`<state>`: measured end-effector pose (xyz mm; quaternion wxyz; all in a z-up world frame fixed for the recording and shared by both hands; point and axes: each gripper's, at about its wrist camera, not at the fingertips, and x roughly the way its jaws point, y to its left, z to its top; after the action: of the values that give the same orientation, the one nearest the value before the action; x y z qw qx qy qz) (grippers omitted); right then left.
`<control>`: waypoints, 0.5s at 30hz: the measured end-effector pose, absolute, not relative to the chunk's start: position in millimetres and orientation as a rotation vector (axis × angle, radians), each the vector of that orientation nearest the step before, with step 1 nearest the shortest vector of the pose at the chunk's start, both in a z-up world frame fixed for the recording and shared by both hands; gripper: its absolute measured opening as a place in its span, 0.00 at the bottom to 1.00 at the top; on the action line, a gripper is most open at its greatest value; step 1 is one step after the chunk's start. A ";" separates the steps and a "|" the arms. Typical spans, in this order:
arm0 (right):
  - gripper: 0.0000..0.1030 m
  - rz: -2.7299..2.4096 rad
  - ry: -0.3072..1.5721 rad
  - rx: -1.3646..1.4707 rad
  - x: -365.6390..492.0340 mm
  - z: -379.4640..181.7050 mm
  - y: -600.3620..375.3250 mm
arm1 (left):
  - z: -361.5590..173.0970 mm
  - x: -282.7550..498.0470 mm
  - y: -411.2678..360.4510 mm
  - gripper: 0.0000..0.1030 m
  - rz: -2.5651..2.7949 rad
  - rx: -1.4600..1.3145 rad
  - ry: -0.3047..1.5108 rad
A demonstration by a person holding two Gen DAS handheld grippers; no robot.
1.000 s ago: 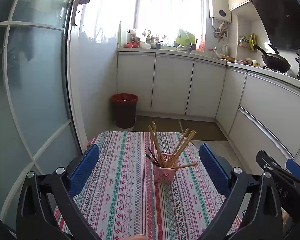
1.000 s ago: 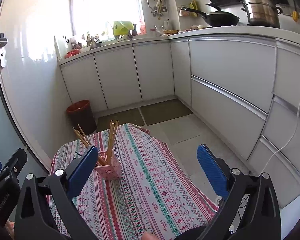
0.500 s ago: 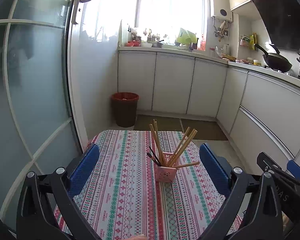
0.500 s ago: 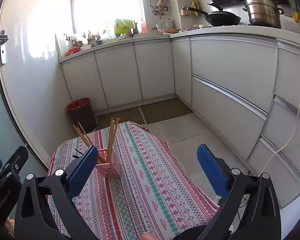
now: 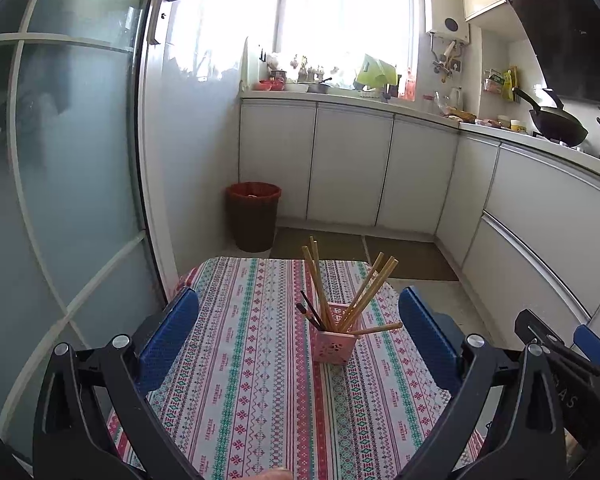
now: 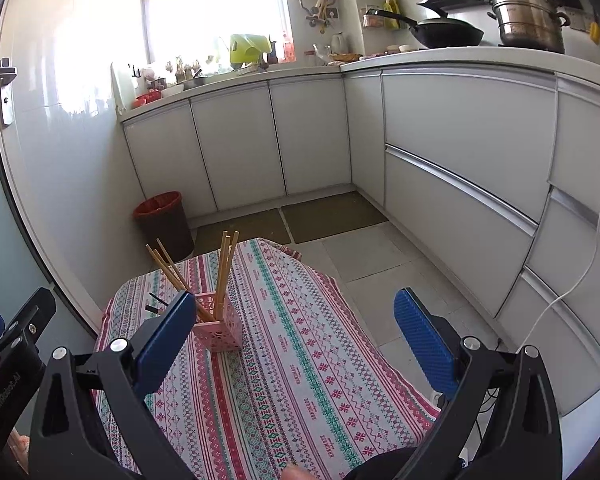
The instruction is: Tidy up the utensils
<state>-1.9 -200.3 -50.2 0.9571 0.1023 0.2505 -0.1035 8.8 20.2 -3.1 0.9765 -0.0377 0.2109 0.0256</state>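
A pink perforated holder (image 5: 334, 345) stands on the patterned tablecloth (image 5: 244, 380) and holds several wooden chopsticks (image 5: 366, 292) and a dark one (image 5: 310, 312), fanned out. One wooden stick (image 5: 376, 329) lies across its rim. My left gripper (image 5: 298, 340) is open and empty, held back from the holder. The holder also shows in the right wrist view (image 6: 219, 330), left of my right gripper (image 6: 296, 332), which is open and empty above the cloth (image 6: 300, 360). Its left pad (image 6: 166, 336) hides part of the holder.
A dark bin with a red liner (image 5: 253, 216) stands on the floor beyond the table. White cabinets (image 5: 352, 168) run along the back and right. A frosted glass door (image 5: 60, 184) is at the left. A wok (image 6: 446, 34) and a steel pot (image 6: 528, 18) sit on the counter.
Both grippers have drawn slightly up and back from the table, so the holder looks a little lower and farther. Nothing on the table has moved.
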 end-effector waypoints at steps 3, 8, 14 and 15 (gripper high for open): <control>0.93 -0.209 0.510 0.205 -2.1 -51.3 -199.3 | -3.1 9.3 20.5 0.93 0.056 -0.080 0.428; 0.93 -0.207 0.520 0.203 -1.5 -54.4 -199.3 | -3.0 9.9 20.7 0.93 0.055 -0.081 0.431; 0.93 -0.202 0.532 0.203 0.9 -55.4 -200.2 | -6.0 11.3 19.2 0.93 0.046 -0.064 0.430; 0.94 -0.200 0.534 0.204 0.9 -55.9 -200.0 | -6.6 11.2 19.0 0.93 0.041 -0.063 0.426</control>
<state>0.9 -200.0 -55.9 0.9545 0.1004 0.2629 -0.0987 11.2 19.0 -6.6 0.9767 -0.0311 0.2112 0.0201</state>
